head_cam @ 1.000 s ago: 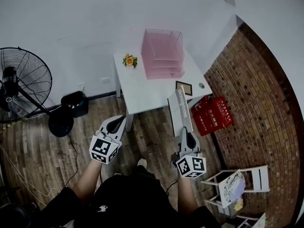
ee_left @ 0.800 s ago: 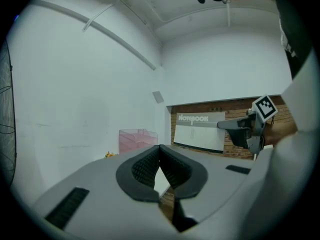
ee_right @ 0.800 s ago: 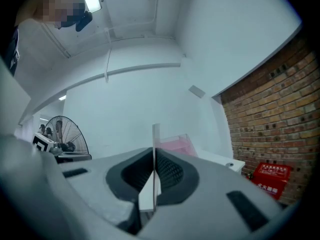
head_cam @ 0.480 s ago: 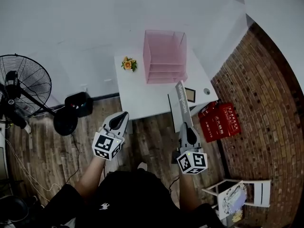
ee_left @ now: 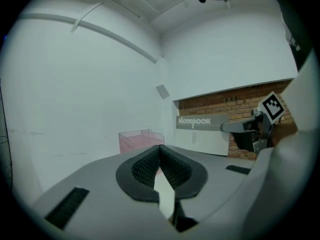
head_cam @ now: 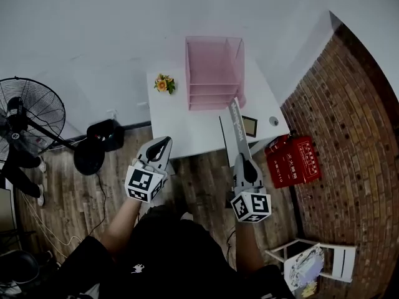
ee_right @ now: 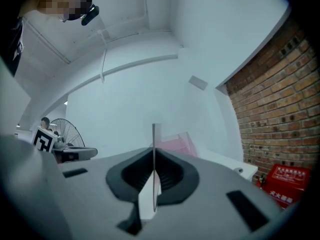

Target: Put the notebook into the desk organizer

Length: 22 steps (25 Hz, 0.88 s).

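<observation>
Update: over the last second I've walked both grippers in toward the table (head_cam: 187,129). The left gripper (head_cam: 163,143) is now about at the front-left corner. The notebook (head_cam: 236,126) reaches further in over the front-right part of the top. The grip hasn't changed.

Right gripper (head_cam: 243,162): clamped on the near end of the notebook, which sits edge-on between the pads in the right gripper view. Left gripper: jaws closed, nothing in them.

What it means: transport is nearly done, insertion not yet started. The desk organizer (head_cam: 215,73) stands at the back edge, its trays opening toward me. The notebook's far end is close to its front-right corner, not in it.

Notebook pose:
- Stands on edge, broad faces to left and right, printed grey band along the top.
- Long axis runs from my right jaws toward the table's back edge, roughly level.
- That axis aims just right of the organizer, not into a tray.

My read: I need to shift it left. I probably also need to roll it flat before it'll slide into a tray.

Watch the small frame (head_cam: 250,126) lying near the right edge, just beside the notebook.
</observation>
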Tool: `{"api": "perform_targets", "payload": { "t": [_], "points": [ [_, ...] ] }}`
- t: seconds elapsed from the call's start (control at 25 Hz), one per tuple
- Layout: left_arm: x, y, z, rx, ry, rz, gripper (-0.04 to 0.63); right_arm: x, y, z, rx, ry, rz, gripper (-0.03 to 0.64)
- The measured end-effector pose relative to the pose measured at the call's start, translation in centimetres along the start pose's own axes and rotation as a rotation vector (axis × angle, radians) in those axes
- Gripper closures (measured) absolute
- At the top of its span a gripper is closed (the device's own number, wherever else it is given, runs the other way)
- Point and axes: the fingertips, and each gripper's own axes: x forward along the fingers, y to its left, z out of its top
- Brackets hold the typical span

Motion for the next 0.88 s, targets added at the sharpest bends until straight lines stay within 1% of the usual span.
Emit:
{"api": "perform_targets", "payload": {
  "t": [0.24, 0.44, 0.6, 0.88],
  "points": [
    [2.3, 0.8, -0.7, -0.005, 0.033, -0.003, 0.592, 2.2, -1.0, 0.4, 0.011, 0.009, 0.004, 0.606],
    [5.5, 1.7, 0.0, -0.002, 0.014, -0.024, 0.592, 4.0, -1.9, 0.9, -0.006, 0.004, -0.011, 0.606],
    [8.2, 2.8, 0.0, -0.007, 0.006, -0.046, 0.592, 5.8, -2.5, 1.2, -0.004, 0.001, -0.04, 0.606],
    [12.6, 6.0, 0.2, -0.042, -0.014, -0.076, 0.592, 11.1, -2.1, 1.9, -0.013, 0.004, -0.055, 0.606]
  ]
}}
